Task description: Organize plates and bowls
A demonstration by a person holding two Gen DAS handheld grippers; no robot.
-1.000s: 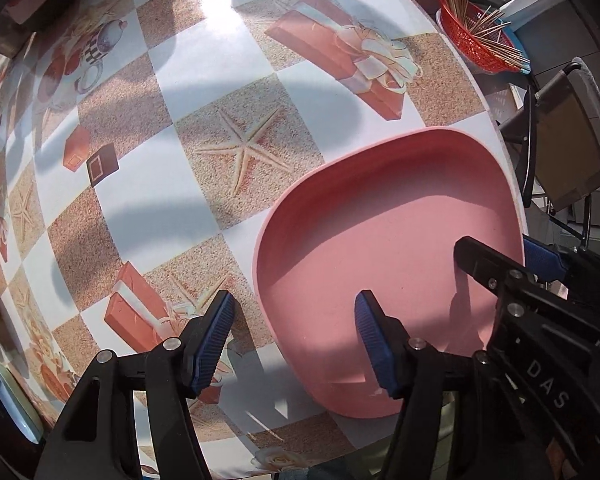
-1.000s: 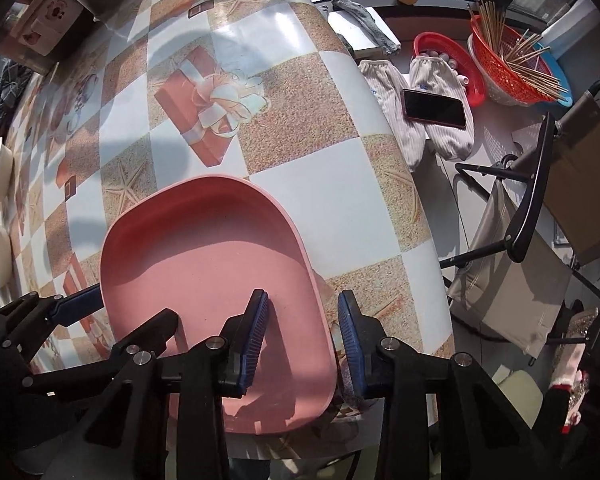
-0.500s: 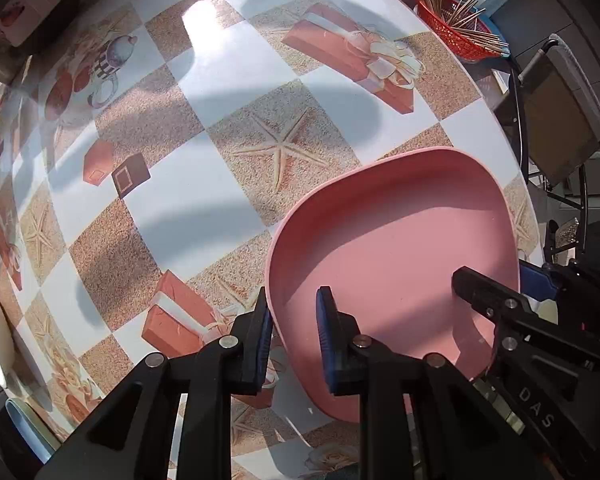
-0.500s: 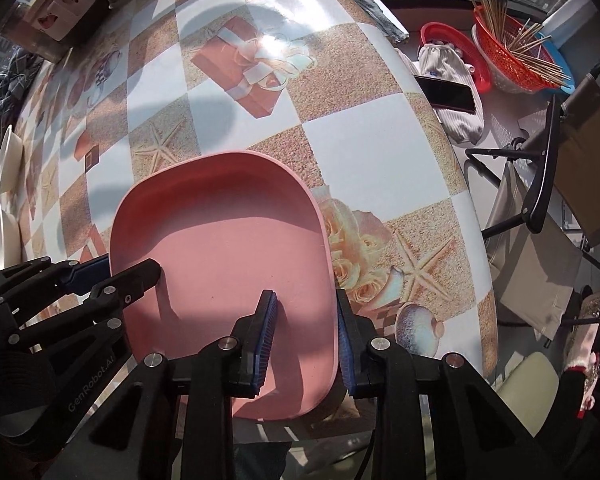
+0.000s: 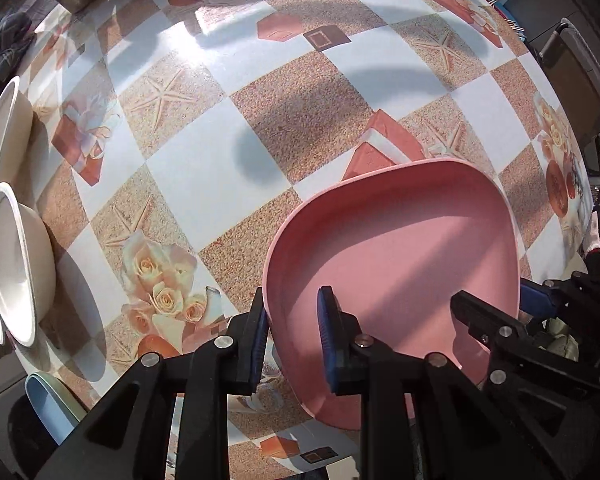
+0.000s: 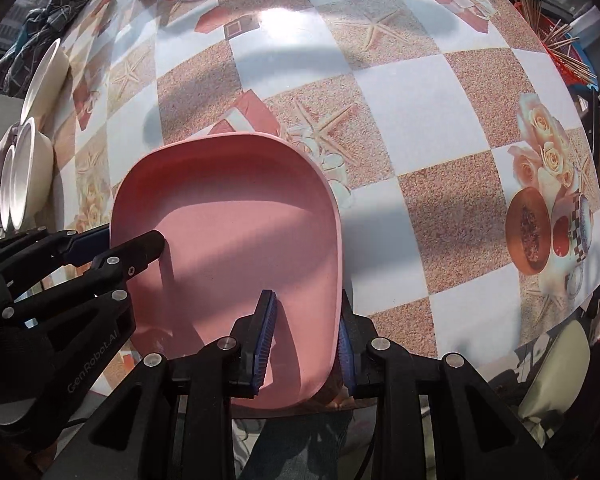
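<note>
So both tongs are clamped on the pink rounded-square plastic plate (image 5: 396, 240), left tongs (image 5: 292, 328) on one rim, right tongs (image 6: 306, 332) on the opposite rim, at the near edge of the checkered-cloth table (image 5: 204, 168). White bowls (image 5: 16, 256) at the left edge are cut off; the plate's underside is hidden.
</note>
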